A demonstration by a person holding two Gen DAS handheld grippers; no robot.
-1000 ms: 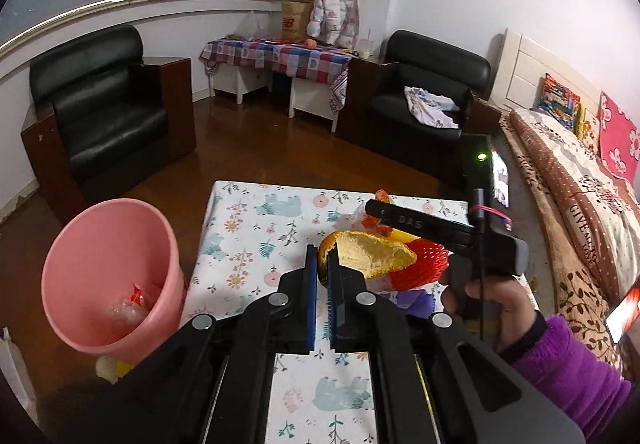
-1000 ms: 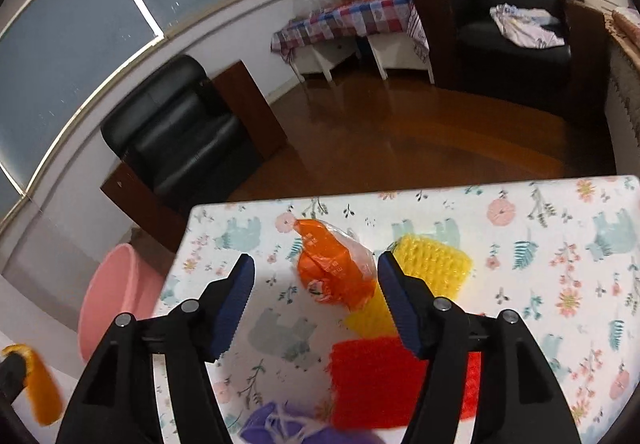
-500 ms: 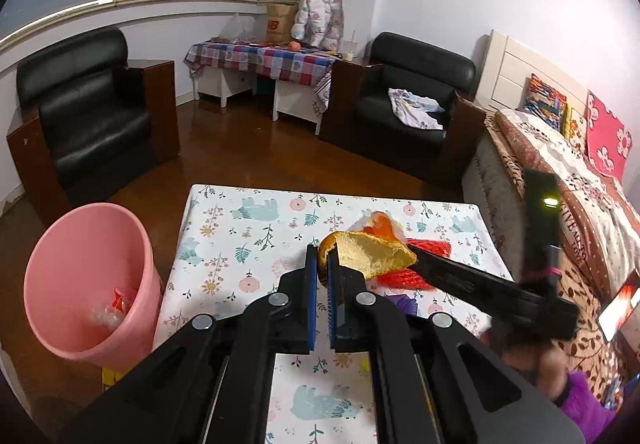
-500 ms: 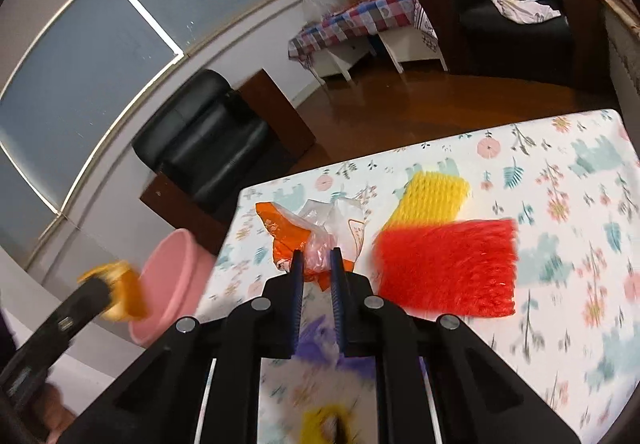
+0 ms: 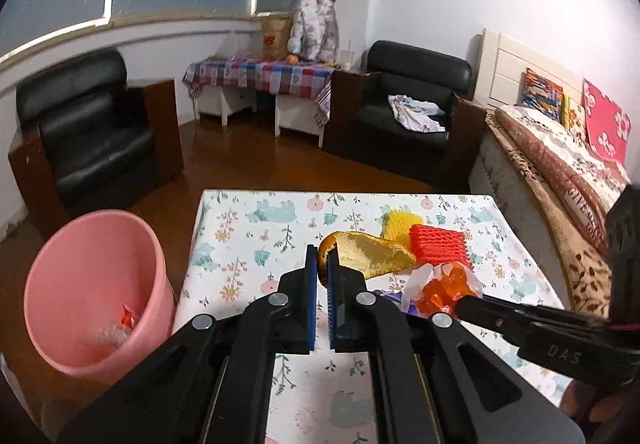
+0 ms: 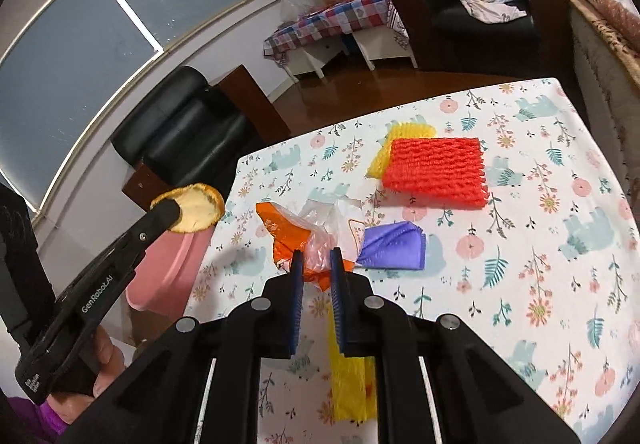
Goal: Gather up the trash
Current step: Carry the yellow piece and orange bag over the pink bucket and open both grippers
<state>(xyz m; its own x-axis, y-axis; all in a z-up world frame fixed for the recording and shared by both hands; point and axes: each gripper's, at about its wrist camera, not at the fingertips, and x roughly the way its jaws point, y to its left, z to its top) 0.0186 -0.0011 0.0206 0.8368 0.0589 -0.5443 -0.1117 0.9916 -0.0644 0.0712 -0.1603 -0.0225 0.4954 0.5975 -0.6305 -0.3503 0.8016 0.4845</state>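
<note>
My left gripper (image 5: 320, 264) is shut on a piece of orange peel (image 5: 370, 254), held up over the table's left part; from the right wrist view the peel (image 6: 194, 207) sits above the pink bin (image 6: 160, 276). My right gripper (image 6: 316, 264) is shut on a crumpled orange and clear plastic bag (image 6: 312, 236), lifted off the table; the left wrist view catches the same bag (image 5: 444, 284) at the right gripper's tip. A red foam net (image 6: 434, 171) overlaps a yellow foam net (image 6: 404, 135). A purple wrapper (image 6: 394, 246) and a yellow wrapper (image 6: 350, 384) lie nearer.
The pink bin (image 5: 90, 292) stands on the floor at the table's left edge with some trash inside. The floral tablecloth (image 6: 540, 244) covers a low table. Black armchairs (image 5: 88, 139), a bed (image 5: 560, 171) on the right and a checked side table (image 5: 260, 73) surround it.
My right gripper closed on the orange plastic bag and carried it back toward me and left. The left gripper kept hold of the peel and sank slightly.
</note>
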